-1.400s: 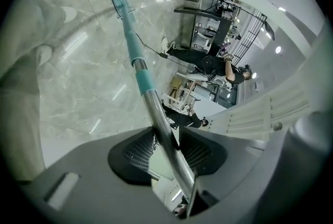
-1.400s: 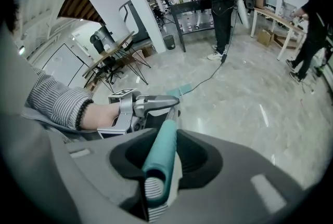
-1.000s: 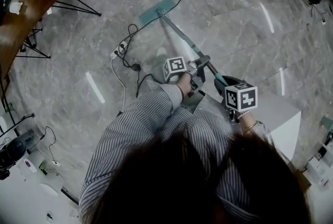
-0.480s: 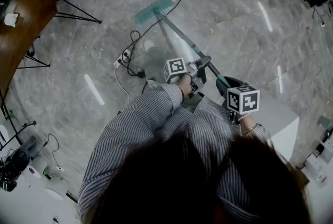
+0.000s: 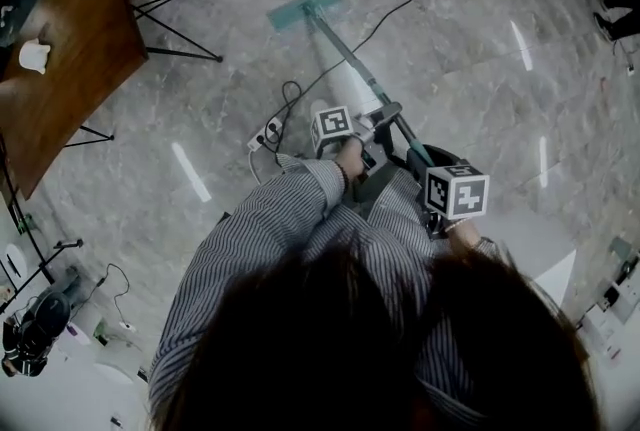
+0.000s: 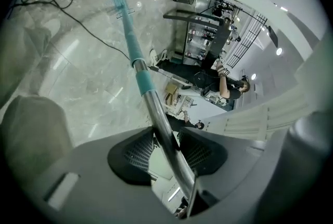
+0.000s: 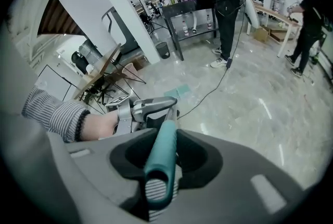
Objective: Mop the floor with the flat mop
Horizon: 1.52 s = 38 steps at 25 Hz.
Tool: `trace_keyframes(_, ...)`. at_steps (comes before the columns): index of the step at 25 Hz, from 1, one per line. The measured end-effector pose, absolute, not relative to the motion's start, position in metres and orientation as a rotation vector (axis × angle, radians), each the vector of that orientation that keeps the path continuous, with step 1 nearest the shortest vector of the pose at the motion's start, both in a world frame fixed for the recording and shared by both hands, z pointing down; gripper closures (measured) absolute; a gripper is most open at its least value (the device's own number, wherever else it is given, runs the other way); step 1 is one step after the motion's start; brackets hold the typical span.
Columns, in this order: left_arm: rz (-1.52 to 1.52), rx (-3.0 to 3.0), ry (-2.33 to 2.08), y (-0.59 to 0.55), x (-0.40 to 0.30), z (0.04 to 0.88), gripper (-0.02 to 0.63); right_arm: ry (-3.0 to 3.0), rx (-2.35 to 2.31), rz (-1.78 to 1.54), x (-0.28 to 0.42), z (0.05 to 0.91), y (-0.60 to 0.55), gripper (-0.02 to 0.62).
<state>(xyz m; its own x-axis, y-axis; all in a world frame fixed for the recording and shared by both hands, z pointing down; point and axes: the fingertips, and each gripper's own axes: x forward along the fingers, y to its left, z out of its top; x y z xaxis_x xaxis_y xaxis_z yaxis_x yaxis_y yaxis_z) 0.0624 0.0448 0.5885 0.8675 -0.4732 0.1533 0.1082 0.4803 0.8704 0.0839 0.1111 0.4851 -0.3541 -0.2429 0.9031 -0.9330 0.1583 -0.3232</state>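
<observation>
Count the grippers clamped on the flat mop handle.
2: left gripper shut on the flat mop at its metal shaft; right gripper shut on the teal end grip. Neither is hidden.

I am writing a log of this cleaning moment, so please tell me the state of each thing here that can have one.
flat mop head: lies flat on the floor.
mop handle: tilted, gripped in two places.
left gripper: shut on the mop handle, at its metal part.
right gripper: shut on the mop handle, at its teal end.
power strip: lies on the floor.
black cable: lies loose across the floor.
</observation>
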Motion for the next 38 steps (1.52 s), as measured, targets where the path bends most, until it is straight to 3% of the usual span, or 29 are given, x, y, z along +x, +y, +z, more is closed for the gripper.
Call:
trace_keyframes(30,-0.372,1.065,-0.705,-0.411,-0.153,0.662,0.451,-1.838,1.014,1.096,-0.122,0.570,-0.332,0.481)
trace_keyframes(38,-0.319,1.095,-0.732,-0.477,-0.176,0.669,0.451,-1.821,0.995,1.091,-0.142,0.579,-0.396,0.482)
